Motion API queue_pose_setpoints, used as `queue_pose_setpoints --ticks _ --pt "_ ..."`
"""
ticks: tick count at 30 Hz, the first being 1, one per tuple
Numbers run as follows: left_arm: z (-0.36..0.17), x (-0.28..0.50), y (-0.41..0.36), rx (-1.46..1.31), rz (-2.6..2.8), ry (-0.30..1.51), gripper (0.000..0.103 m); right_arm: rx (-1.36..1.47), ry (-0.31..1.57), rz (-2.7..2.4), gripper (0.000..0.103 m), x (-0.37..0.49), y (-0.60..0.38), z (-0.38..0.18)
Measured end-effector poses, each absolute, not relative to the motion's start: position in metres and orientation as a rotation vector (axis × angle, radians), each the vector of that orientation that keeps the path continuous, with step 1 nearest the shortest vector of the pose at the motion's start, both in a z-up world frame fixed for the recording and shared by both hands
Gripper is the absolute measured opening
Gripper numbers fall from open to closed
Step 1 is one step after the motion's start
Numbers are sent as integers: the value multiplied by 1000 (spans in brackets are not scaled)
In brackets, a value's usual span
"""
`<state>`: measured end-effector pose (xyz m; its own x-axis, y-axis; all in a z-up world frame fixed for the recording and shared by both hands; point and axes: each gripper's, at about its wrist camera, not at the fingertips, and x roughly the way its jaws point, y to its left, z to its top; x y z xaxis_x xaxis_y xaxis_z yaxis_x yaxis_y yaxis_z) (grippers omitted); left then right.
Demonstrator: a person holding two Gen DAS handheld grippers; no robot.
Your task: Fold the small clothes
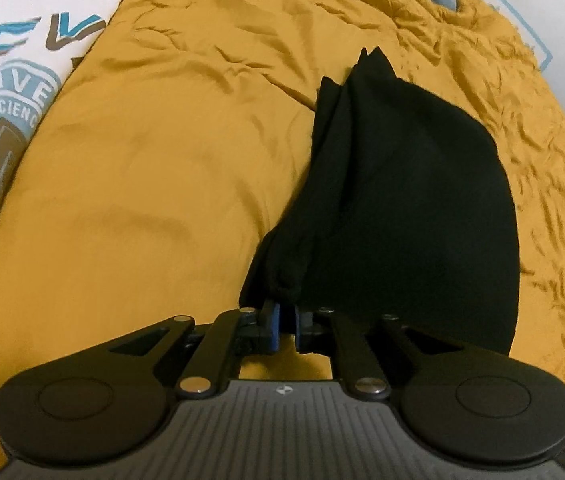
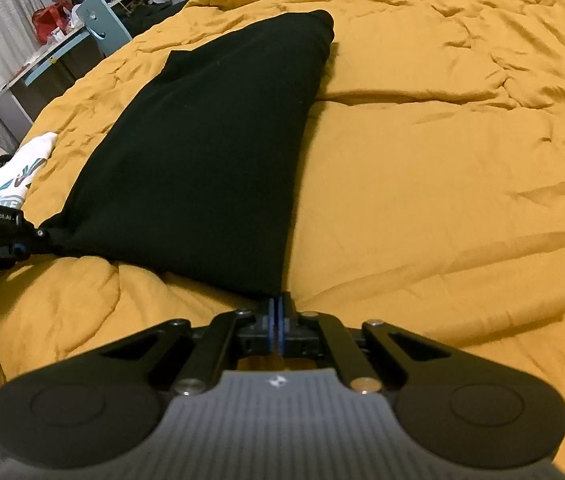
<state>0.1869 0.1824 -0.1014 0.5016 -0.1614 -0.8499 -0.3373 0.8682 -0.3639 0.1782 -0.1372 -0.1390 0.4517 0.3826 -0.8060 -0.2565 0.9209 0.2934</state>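
At the left of the right wrist view, our left gripper [image 2: 32, 240] has fingers slightly apart around a bunched corner of the black garment [image 2: 210, 152]. At lower centre, our right gripper [image 2: 276, 316] is clamped on the other corner. We should lay it flat on the yellow bedspread [image 2: 442, 200], keeping the edge taut.

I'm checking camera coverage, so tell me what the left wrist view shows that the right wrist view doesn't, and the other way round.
Only the left wrist view shows the white T-shirt's printed lettering up close and the bunched corner of the black garment at the left tool, whose pads stand slightly apart.

Only the right wrist view shows the cluttered desk, the blue chair, and the right tool shut on the garment's other corner.

Both show the black garment, the yellow bedspread, the T-shirt and the left tool.
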Motion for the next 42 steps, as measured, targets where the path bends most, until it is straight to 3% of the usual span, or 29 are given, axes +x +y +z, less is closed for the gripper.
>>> queue_pose_setpoints --ticks 10,17,20,21,25,28,33,42 --pt "-82 177 173 -394 153 1145 12 130 1060 417 0 177 -149 -130" --pt "-41 178 176 -359 148 1039 31 155 1008 399 1 180 -166 -108" --pt "-30 187 180 -378 117 976 42 183 969 393 17 190 -174 -97" --pt "-28 191 180 -380 110 963 43 197 953 397 27 193 -176 -93" --pt "-25 215 184 -400 67 910 62 237 906 402 38 212 -180 -84" --pt "-29 234 194 -474 29 862 77 288 899 397 62 232 -180 -84" --pt "-49 271 212 -578 -6 834 85 415 903 378 74 271 -178 -93" --pt "-94 320 251 -798 -60 821 88 678 969 357 78 344 -175 -127"
